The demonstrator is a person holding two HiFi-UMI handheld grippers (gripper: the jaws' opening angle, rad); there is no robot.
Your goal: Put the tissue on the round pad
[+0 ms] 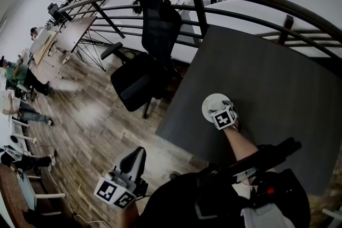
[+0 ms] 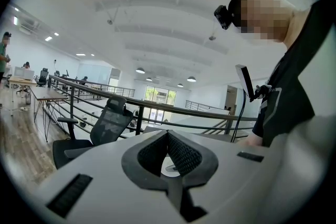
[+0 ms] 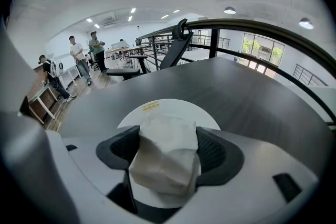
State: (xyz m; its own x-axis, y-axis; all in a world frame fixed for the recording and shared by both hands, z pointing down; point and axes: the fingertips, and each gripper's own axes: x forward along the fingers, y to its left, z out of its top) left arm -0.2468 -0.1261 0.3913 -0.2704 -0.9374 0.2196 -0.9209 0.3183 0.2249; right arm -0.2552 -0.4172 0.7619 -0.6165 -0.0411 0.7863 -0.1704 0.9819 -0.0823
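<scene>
The right gripper [image 3: 167, 135] has its fingers clenched on the tissue [image 3: 164, 162], directly over the round pad [image 3: 152, 109]. Only the release appears left. The left gripper [image 2: 168, 136], well away from the pad, has its fingers closed on nothing.

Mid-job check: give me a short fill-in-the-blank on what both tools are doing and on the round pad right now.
1. The right tool is ____ on the tissue.
2. The round pad on the table just beyond the tissue is ____ in colour.
3. The left tool, its jaws together, holds ____.
Missing words: shut; white; nothing.
</scene>
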